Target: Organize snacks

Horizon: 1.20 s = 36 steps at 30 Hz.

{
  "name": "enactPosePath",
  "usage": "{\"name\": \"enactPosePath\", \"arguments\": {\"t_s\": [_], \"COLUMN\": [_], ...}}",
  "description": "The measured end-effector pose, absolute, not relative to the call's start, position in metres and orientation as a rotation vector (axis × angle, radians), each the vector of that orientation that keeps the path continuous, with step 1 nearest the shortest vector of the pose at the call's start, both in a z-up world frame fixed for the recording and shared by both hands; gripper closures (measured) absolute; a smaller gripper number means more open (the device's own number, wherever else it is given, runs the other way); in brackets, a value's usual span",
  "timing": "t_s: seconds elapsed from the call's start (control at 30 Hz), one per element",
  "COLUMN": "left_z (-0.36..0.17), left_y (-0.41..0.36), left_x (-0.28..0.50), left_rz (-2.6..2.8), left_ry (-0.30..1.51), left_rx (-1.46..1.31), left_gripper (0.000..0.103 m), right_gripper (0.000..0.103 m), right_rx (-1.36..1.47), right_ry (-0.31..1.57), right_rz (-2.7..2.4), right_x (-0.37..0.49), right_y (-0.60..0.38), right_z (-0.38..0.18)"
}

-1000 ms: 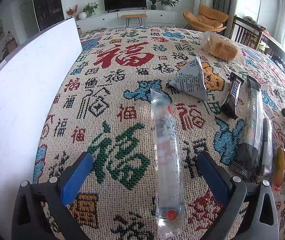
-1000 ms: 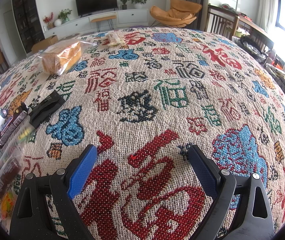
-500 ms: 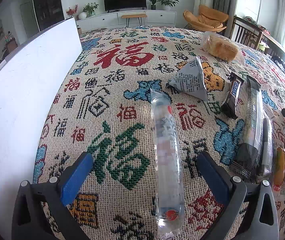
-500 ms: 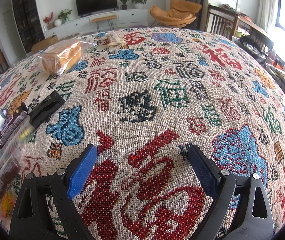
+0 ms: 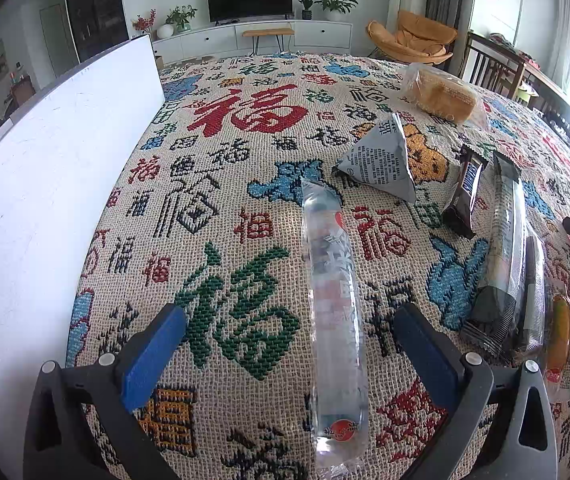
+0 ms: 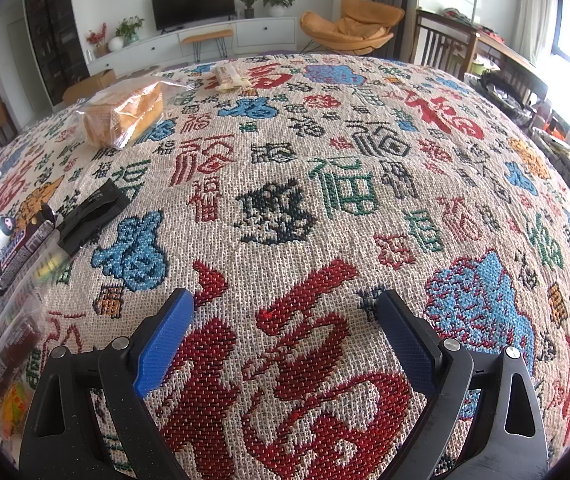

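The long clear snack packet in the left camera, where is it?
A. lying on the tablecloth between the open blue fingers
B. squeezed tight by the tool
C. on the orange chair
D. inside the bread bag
A: the long clear snack packet lies flat on the tablecloth, with the left tool open around it, not touching.

Coarse woven cloth (image 5: 245, 184) is being shown covering the surface; light is being caught by the long packet's (image 5: 335, 312) glossy clear plastic, while a smooth matt white board (image 5: 45, 184) is being seen alongside.
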<state>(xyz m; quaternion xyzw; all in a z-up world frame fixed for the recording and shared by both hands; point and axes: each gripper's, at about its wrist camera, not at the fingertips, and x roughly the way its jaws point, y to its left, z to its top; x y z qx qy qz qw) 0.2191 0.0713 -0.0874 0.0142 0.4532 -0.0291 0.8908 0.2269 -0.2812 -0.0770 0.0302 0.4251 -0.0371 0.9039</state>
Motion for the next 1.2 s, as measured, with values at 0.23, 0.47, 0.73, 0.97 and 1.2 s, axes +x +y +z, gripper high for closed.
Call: {"name": "enactPosePath", "arguments": {"t_s": [0.23,0.47,0.73,0.97,1.2], "left_z": [-0.087,-0.088,-0.087,-0.088,-0.087], "left_y": [0.071,0.071,0.071,0.071,0.071], "left_x": [0.219,0.219,0.219,0.22,0.219], "left_rz": [-0.06,-0.06,-0.061,-0.061,-0.06], "left_ry": [0.941,0.941,0.94,0.94,0.94], "left_rx": [0.03,0.029,0.028,0.028,0.027], "left_gripper": [0.0,0.0,0.0,0.0,0.0], "right_gripper": [0.008,0.008,0.008,0.011,0.014], "right_rx": [0.061,0.062,0.062,0.468,0.83], "right_ry": [0.879,0.879,0.88,0.985,1.179], "right_rz": [-0.077,-0.077,-0.077,0.217,0.592], "right_x": [0.227,0.227,0.227,0.195,0.149], "right_y": [-0.281,-0.281,-0.281,-0.309,-0.237], "right_z": [-0.077,-0.077,-0.077,-0.062,-0.079]}}
